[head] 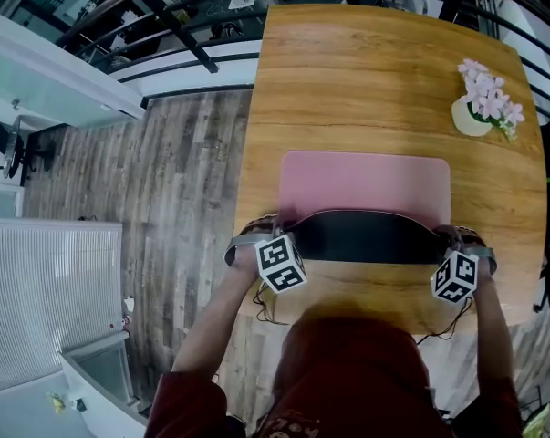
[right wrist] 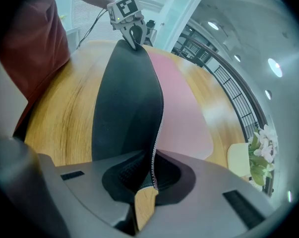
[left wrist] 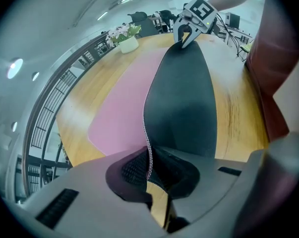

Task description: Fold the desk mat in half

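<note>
**Now mid-fold: both tools clamped on the mat's near corners**

Left tool (left wrist: 149,177) is clenched on the near-left corner of the desk mat (head: 366,185). Right tool (right wrist: 151,182) is clenched on the near-right corner. Each has only the thin stitched edge between its jaws.

Risks, as I read it:
- Bite is shallow at both corners. A tug or a jerk across could pull the edge out of one tool and drop that side of the flap.
- If one tool leads the other, the near edge lands skewed on the far edge and the fold isn't a true half.
- Raised flap bows between the tools, black underside showing. If it sags, the crease may wander.
- Pink far half lies loose on the table (head: 366,71). Dragging rather than lifting could slide the whole mat away.
- Flower pot (head: 472,117) at far right is well apart from the mat, so low concern.

Position: mat is centred on the table, far half flat. The near strip is lifted off the wood and hangs between the two tools, both at the near side just in front of the person.
</note>
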### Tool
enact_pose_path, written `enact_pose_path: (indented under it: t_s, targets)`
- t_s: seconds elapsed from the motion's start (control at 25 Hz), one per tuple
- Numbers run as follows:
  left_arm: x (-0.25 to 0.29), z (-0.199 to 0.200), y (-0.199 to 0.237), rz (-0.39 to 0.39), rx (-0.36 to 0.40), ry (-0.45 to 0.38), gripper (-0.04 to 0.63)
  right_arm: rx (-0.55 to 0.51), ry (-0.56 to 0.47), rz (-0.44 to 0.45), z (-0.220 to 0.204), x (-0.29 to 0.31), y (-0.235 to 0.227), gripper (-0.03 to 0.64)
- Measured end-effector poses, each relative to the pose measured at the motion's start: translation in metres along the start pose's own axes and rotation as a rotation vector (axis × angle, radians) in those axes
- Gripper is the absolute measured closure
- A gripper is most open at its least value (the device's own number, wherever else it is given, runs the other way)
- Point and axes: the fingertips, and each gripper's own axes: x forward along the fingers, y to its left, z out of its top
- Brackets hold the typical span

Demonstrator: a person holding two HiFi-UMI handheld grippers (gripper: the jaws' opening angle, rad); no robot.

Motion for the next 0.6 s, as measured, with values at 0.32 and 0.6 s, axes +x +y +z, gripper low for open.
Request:
enact_pose_path:
  t_s: [0.32,0.6]
  targets:
    - [0.008,0.005,0.02,0.028,0.018,-0.023,0.557,0.001,0.009,-0.042,0.001,0.008,-0.019,0.588]
    - [0.012,0.008,0.037,0.056,0.023,-0.035,0.558,-0.002,0.021,-0.066,0.005,0.014,-0.036,0.588]
